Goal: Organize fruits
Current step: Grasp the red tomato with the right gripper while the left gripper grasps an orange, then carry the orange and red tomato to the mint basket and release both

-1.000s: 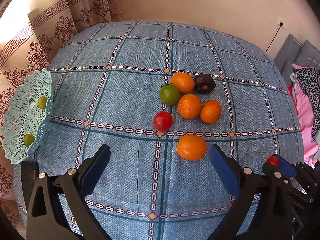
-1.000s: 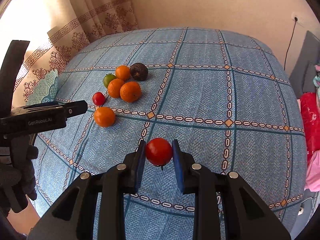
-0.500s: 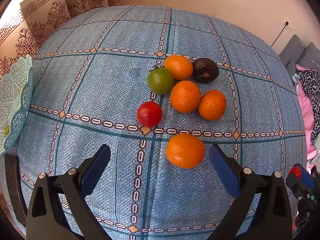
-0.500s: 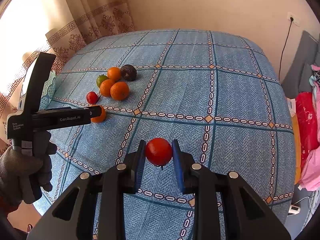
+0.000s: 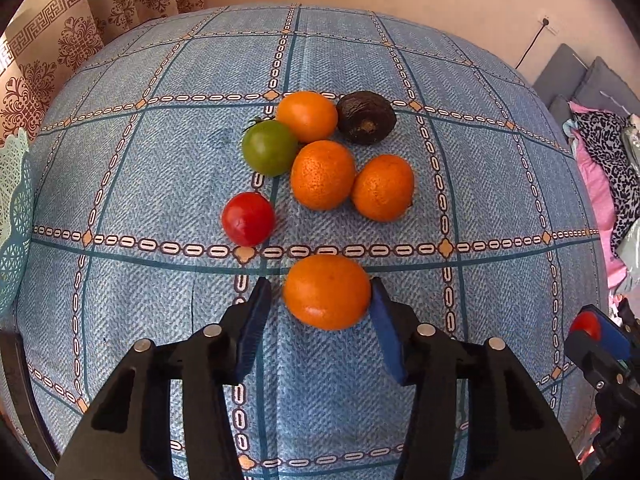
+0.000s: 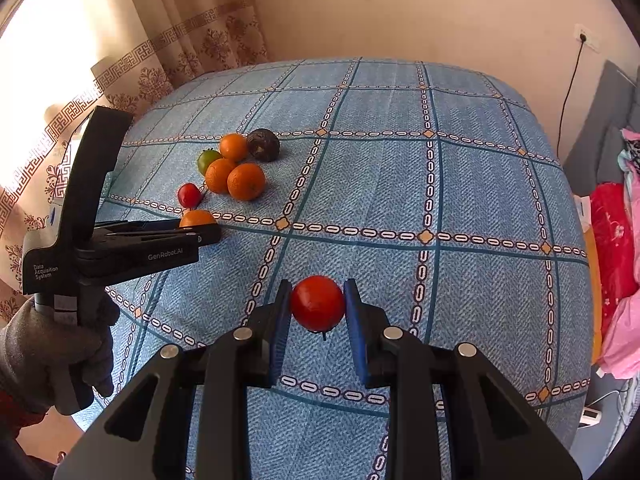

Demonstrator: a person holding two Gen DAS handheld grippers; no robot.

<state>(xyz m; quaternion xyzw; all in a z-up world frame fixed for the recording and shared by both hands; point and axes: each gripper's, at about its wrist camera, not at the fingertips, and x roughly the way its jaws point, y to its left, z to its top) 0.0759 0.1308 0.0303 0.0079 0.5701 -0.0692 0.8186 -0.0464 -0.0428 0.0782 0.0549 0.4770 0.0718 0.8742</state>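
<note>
An orange (image 5: 326, 292) rests on the blue checked tablecloth (image 5: 140, 160), and my left gripper (image 5: 322, 286) has its blue pads closed in on the orange's two sides. Beyond it lie a red tomato (image 5: 248, 218), a green tomato (image 5: 269, 153), three more oranges (image 5: 322, 174) and a dark avocado (image 5: 366, 117). My right gripper (image 6: 316, 292) is shut on a red tomato (image 6: 317, 303), held above the cloth. In the right wrist view the left gripper (image 6: 208, 234) reaches over the orange (image 6: 196, 217).
A pale green lace basket (image 5: 16, 208) shows at the table's left edge. A gloved hand (image 6: 48, 356) holds the left gripper. Curtains (image 6: 180, 40) hang behind, and pink and red clothes (image 6: 616, 264) lie off the right edge. The right half of the cloth (image 6: 460, 184) is bare.
The left gripper moved forward to the nearest orange and its jaws narrowed from wide open onto it. The right gripper keeps the red tomato and has risen slightly.
</note>
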